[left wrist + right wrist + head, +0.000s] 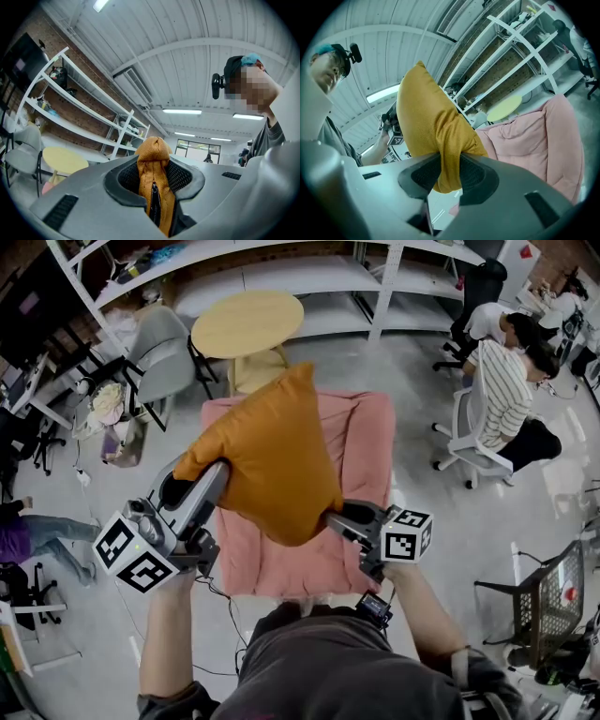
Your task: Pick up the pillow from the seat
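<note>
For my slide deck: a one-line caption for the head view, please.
Left gripper and right gripper pinch opposite corners of the orange pillow, held over the pink seat.

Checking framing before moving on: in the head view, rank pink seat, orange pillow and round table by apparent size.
1. pink seat
2. orange pillow, lifted nearer the camera, so its rank is unsure
3. round yellow table

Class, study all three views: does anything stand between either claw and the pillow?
Nothing visible does. The left claw is shut on the zipped edge of the pillow, and the right claw on another edge, holding it above the pink seat.
</note>
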